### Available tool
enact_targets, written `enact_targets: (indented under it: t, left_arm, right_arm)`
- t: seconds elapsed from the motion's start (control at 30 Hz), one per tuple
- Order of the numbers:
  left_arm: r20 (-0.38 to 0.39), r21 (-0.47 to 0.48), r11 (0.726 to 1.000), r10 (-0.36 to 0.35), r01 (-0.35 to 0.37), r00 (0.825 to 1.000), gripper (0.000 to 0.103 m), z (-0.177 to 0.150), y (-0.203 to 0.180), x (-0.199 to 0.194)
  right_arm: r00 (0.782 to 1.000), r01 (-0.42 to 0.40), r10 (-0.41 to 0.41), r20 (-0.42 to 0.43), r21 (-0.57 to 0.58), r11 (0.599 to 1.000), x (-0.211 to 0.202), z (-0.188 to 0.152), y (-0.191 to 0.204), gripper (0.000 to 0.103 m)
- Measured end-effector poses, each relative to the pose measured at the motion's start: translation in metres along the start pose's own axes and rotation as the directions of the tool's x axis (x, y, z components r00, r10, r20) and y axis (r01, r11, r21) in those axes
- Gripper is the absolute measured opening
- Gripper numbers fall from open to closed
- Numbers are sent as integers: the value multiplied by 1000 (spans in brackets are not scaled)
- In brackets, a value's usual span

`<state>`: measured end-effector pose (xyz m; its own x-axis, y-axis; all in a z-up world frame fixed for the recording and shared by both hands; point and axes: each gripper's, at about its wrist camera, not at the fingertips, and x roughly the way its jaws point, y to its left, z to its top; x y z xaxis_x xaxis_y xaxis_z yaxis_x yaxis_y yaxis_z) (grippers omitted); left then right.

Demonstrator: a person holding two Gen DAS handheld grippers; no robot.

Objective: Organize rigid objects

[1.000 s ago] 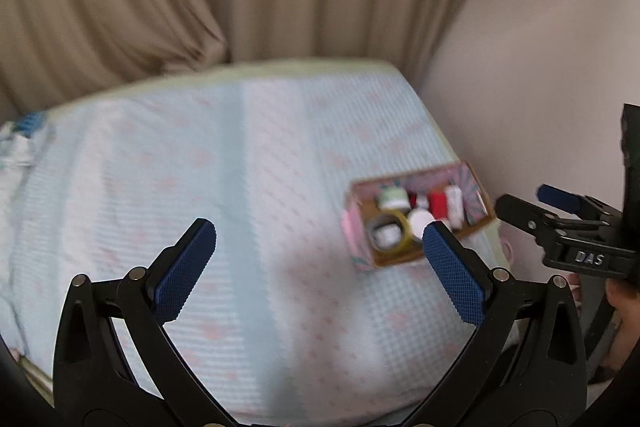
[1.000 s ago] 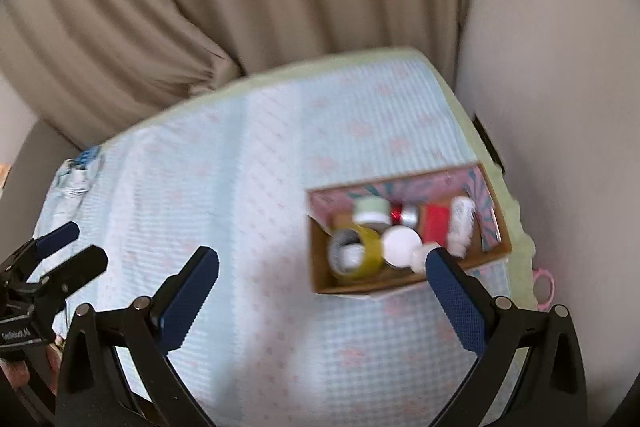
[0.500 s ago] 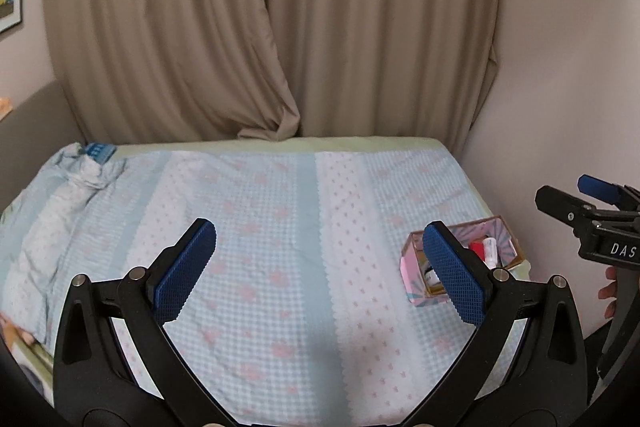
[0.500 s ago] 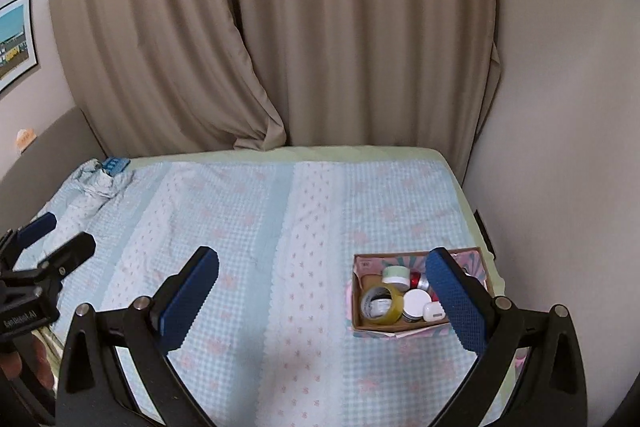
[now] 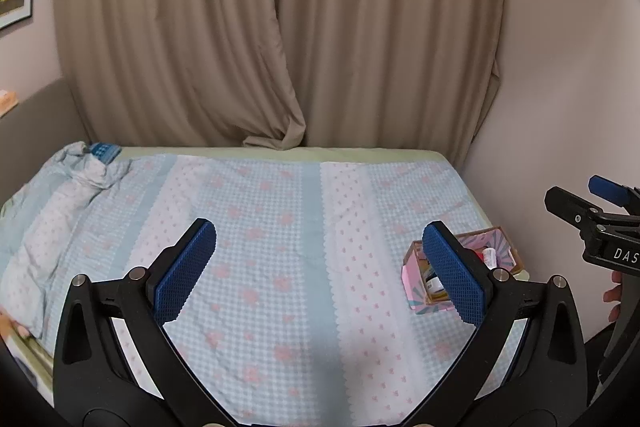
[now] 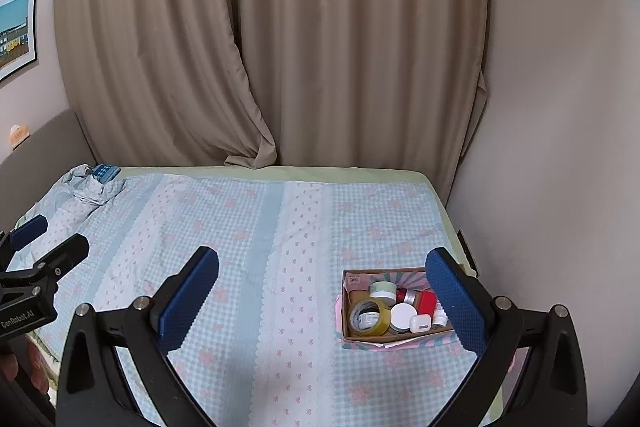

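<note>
A small pink cardboard box (image 6: pixel 360 275) stands on the bed's right side, packed with a yellow tape roll (image 6: pixel 369 315), a green-lidded jar (image 6: pixel 383 290), a white lid (image 6: pixel 403 315), a red item (image 6: pixel 426 301) and a small white bottle (image 6: pixel 439 315). My right gripper (image 6: pixel 322 301) hovers open above the bed, its right finger overlapping the box's right end. The same box (image 5: pixel 412 275) shows in the left wrist view, half hidden behind my right finger pad. My left gripper (image 5: pixel 320 275) is open and empty, well back from the box.
The bed carries a light blue checked sheet (image 6: pixel 256 235) with pink flowers. A crumpled quilt (image 5: pixel 52 211) lies at the left end. Beige curtains (image 6: pixel 280 47) hang behind, a plain wall (image 6: pixel 560 147) runs along the right, and a framed picture (image 6: pixel 16 31) hangs at left.
Both grippers have pulled back and tilted up from a close look down at the box. The whole bed and curtains now show, and the box looks smaller and farther off.
</note>
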<state>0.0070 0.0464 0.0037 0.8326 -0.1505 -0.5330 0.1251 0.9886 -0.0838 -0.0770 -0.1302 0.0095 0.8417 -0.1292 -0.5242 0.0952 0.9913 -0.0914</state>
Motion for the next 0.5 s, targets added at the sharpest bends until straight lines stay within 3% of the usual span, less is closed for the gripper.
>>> enact_targets:
  t: [0.5]
  left_arm:
    - [1, 37, 999, 19, -19, 1000, 103, 1, -13, 3]
  right_arm:
    - [1000, -10, 10, -8, 15, 1000, 6, -2, -2, 103]
